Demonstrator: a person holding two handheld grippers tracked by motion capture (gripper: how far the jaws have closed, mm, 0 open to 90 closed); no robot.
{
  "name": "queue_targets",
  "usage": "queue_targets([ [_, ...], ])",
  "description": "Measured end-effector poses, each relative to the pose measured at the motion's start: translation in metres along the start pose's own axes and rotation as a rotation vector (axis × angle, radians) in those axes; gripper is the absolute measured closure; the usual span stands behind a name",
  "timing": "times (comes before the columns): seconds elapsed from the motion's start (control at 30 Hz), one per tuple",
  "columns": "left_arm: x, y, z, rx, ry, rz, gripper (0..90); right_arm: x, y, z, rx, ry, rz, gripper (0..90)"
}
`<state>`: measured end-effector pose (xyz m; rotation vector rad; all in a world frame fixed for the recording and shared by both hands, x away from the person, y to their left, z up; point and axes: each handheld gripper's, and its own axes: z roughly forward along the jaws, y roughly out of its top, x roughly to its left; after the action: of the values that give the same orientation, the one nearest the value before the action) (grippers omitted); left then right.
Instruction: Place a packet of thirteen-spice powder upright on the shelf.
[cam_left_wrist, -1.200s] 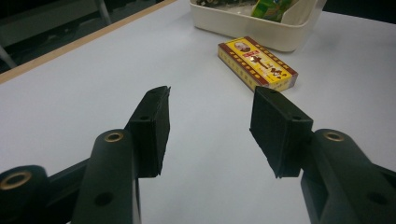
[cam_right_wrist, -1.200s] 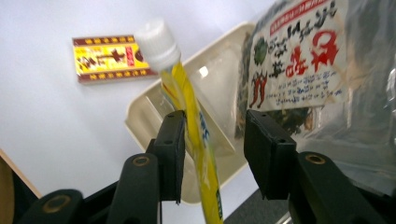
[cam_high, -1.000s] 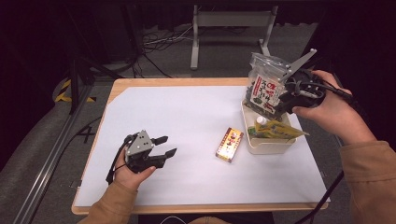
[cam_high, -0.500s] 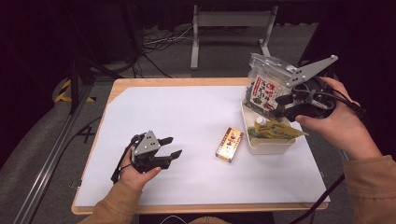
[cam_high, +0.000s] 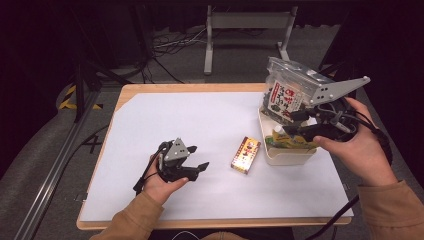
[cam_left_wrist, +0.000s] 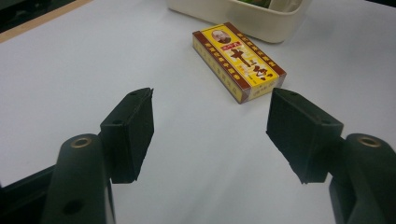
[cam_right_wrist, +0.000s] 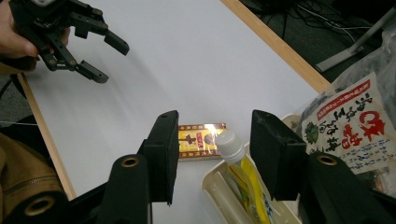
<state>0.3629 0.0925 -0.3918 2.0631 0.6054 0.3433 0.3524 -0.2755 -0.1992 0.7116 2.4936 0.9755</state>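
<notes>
Fingers on the left gripper have just been opening and hold nothing, aimed at the yellow box lying flat on the counter beside the tub. Next, I judge, they straddle the box and close. Right gripper, also opening and holding nothing, hovers over a bottle in the tub.

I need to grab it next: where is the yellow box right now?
In the high view the yellow box lies flat on the white sheet, just left of the cream tray.
</notes>
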Motion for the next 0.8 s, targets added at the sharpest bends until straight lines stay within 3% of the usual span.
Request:
queue_targets([
  [0.53,-0.015,0.028,0.049,0.042,-0.072,-0.078,27.4,0.011,-0.018,0.005,-0.055,0.018,0.041,50.5],
  [0.63,-0.022,0.037,0.063,0.073,-0.073,-0.069,25.3,0.01,-0.024,0.005,-0.059,0.018,0.055,50.4],
  [0.8,-0.025,0.042,0.077,0.085,-0.073,-0.076,22.4,0.011,-0.029,0.002,-0.061,0.011,0.065,50.2],
])
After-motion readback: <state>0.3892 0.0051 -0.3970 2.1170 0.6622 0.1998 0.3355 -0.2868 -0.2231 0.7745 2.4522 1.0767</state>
